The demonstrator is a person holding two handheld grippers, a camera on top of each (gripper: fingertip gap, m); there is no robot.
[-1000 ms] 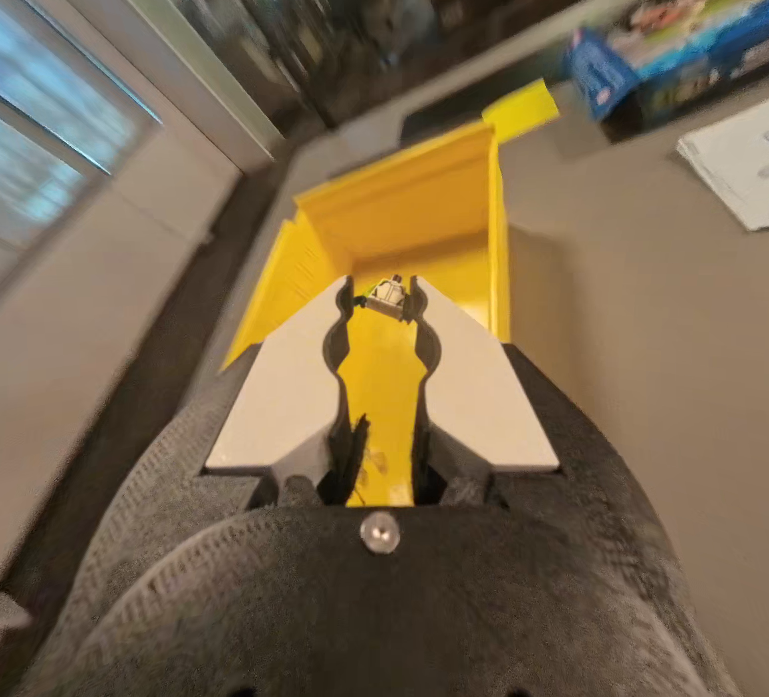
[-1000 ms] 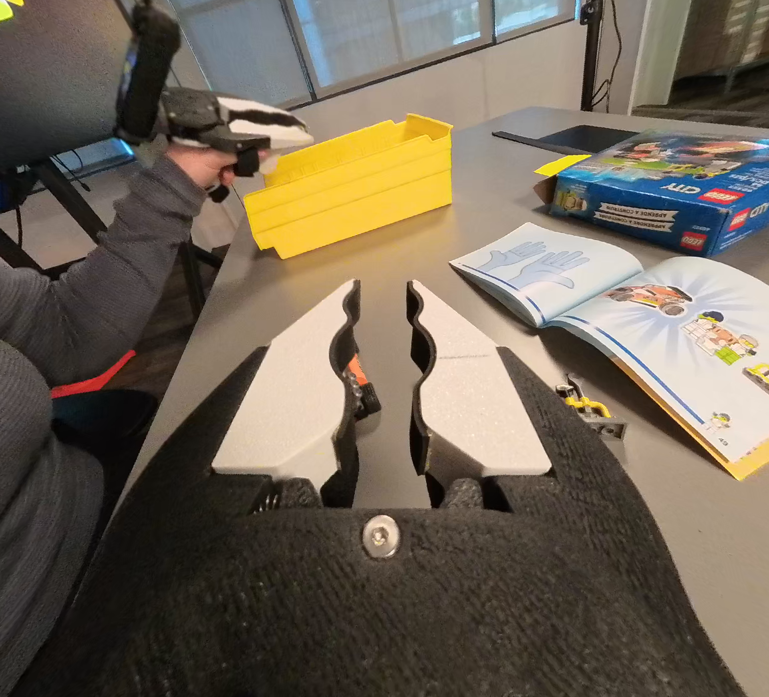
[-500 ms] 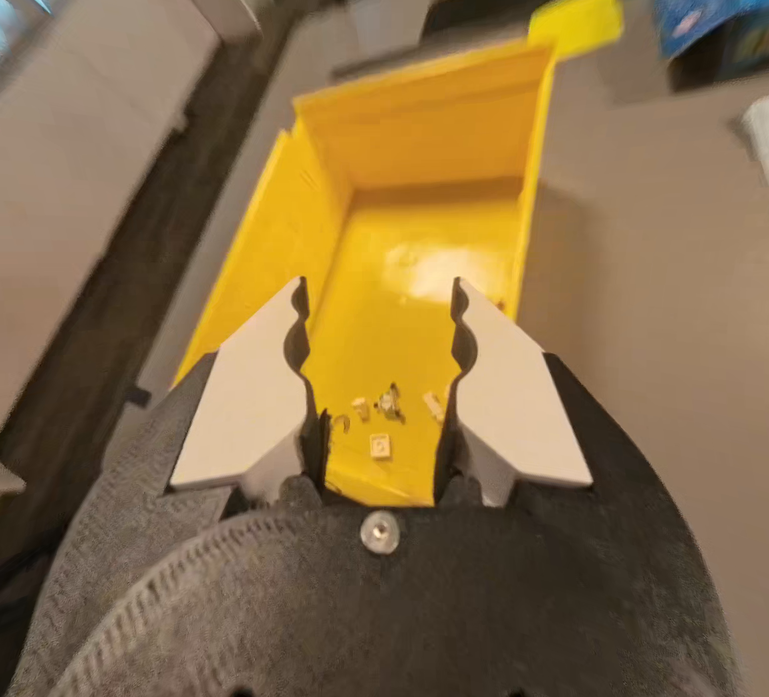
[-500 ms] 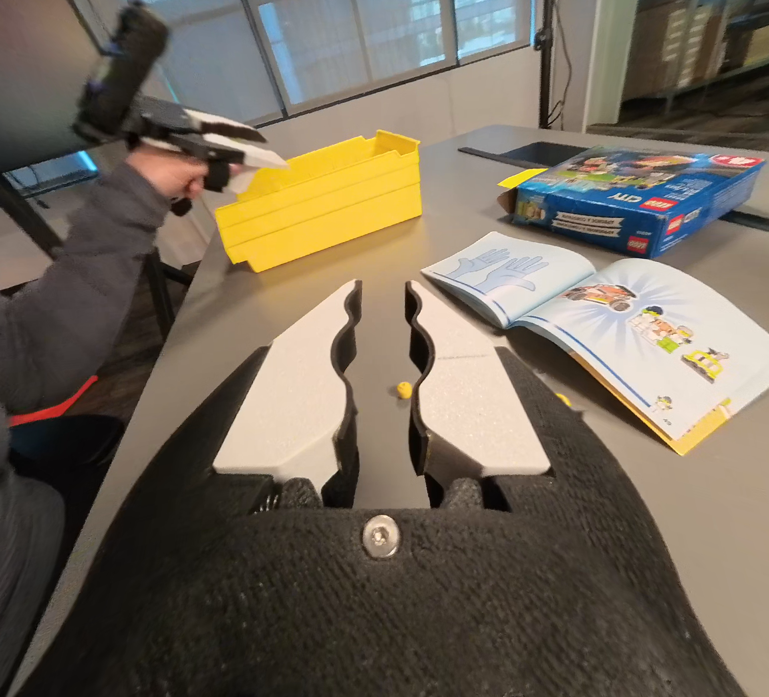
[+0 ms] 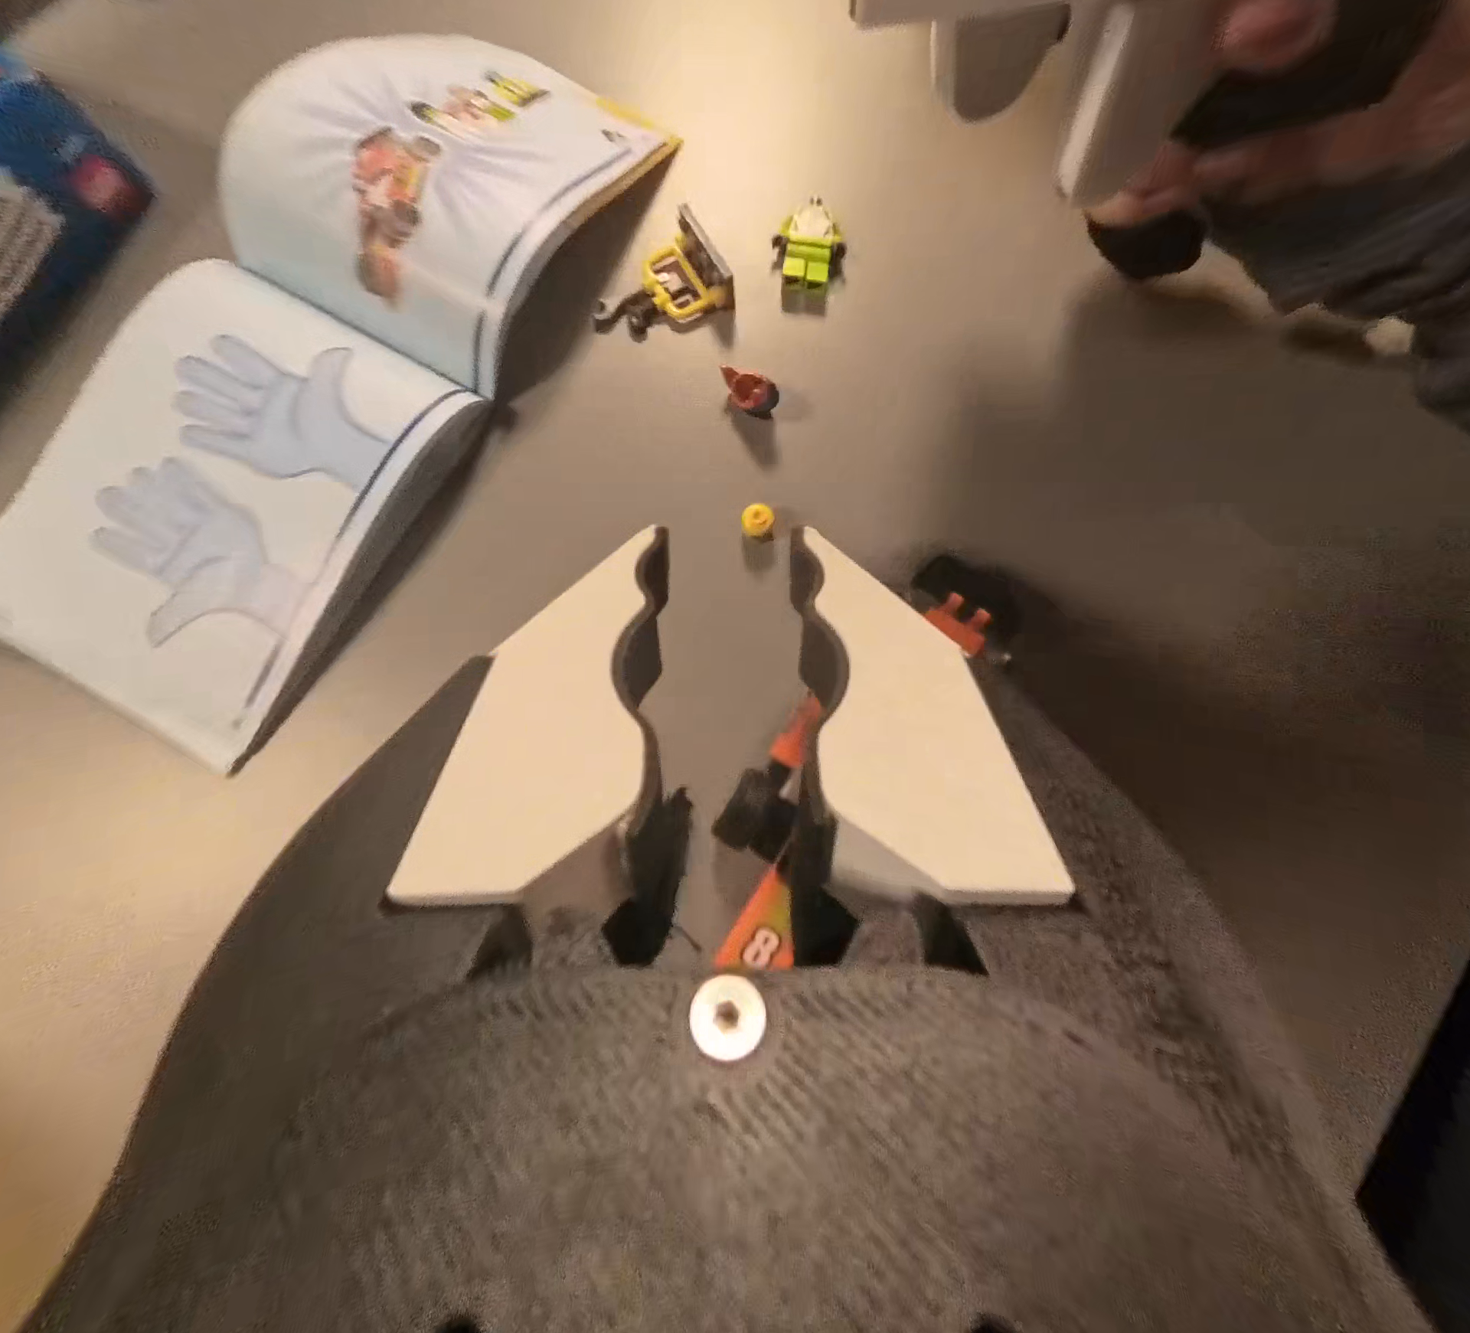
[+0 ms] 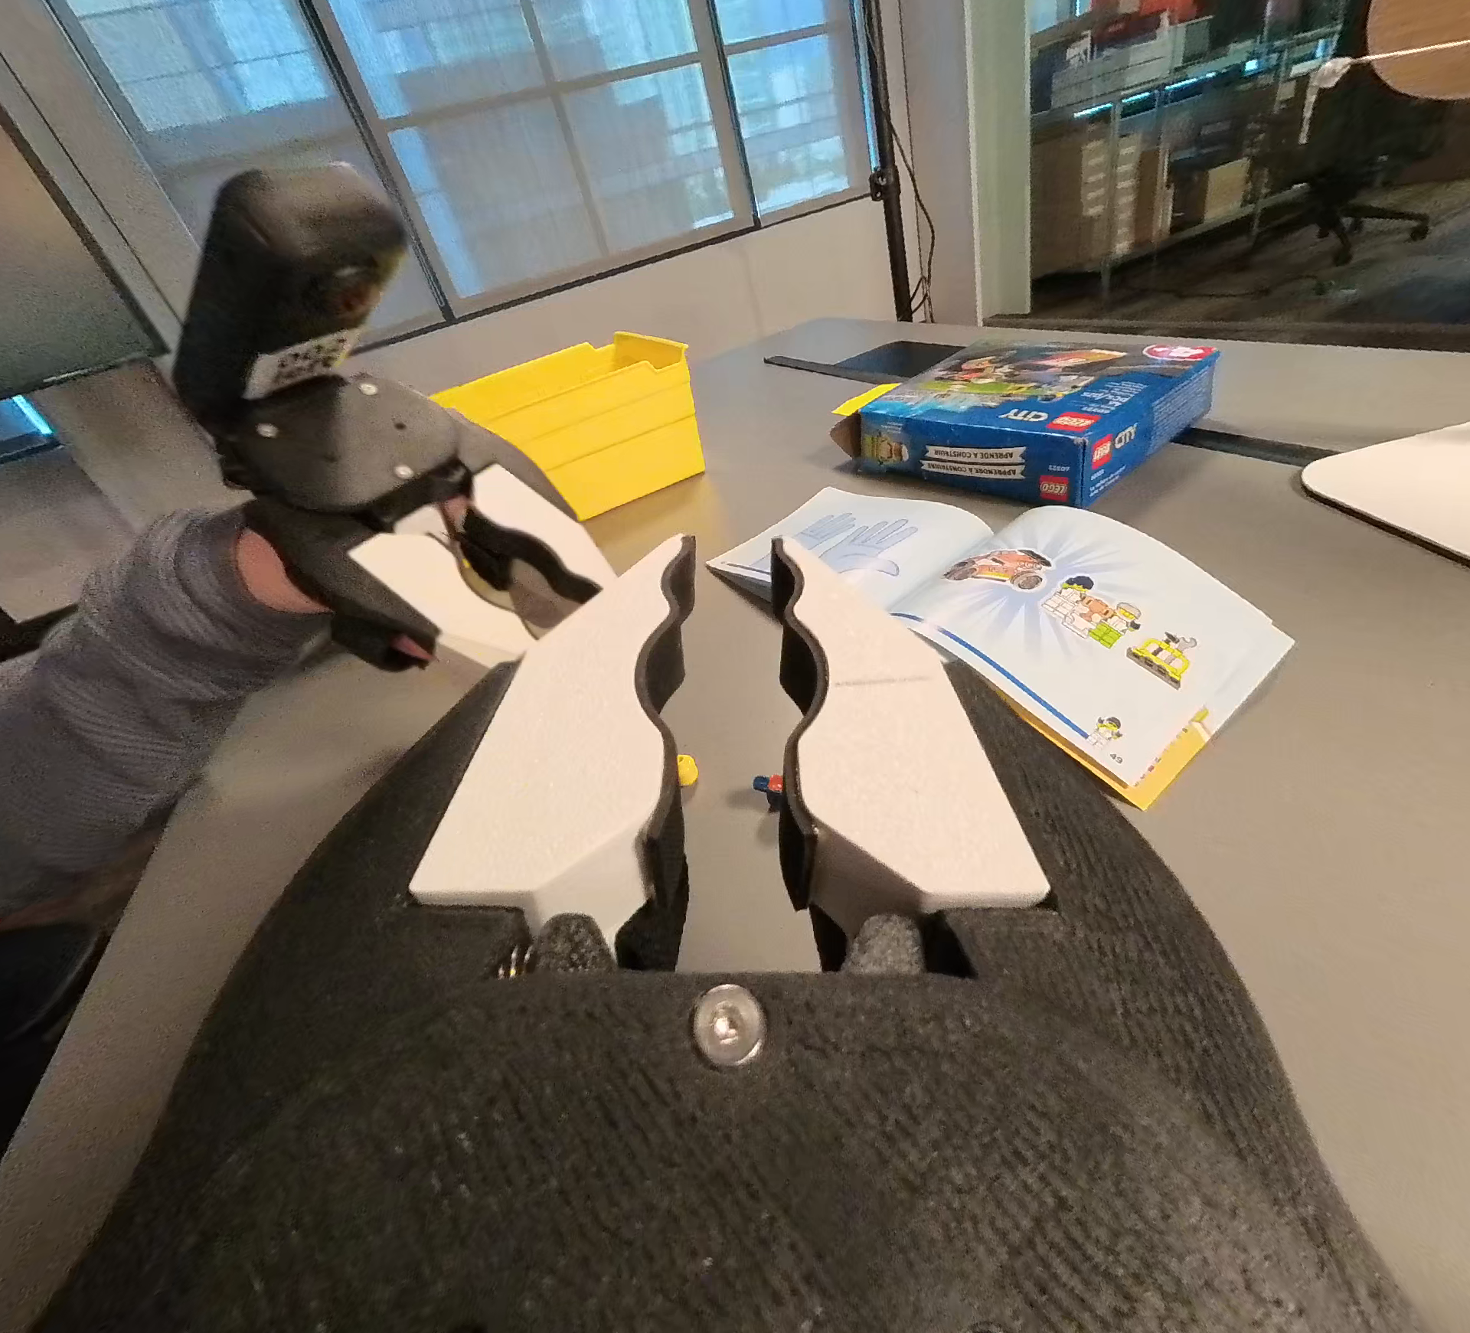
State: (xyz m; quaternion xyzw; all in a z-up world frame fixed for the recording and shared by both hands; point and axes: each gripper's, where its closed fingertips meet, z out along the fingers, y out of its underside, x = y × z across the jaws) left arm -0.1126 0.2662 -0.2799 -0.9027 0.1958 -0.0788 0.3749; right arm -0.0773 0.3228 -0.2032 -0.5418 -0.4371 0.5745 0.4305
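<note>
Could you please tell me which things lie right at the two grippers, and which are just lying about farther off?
At the grippers (left gripper, right gripper, both open, holding nothing): yellow round piece, orange-and-black piece, both on the table by the left one.
Lying about: lime figure, open booklet, blue box, yellow bin.

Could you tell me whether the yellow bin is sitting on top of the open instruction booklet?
No, the yellow bin stands on the grey table, apart from the booklet.

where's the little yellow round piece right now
In the left wrist view, the yellow round piece lies on the grey table, just beyond the left gripper fingertips, nearer its right finger.
</note>
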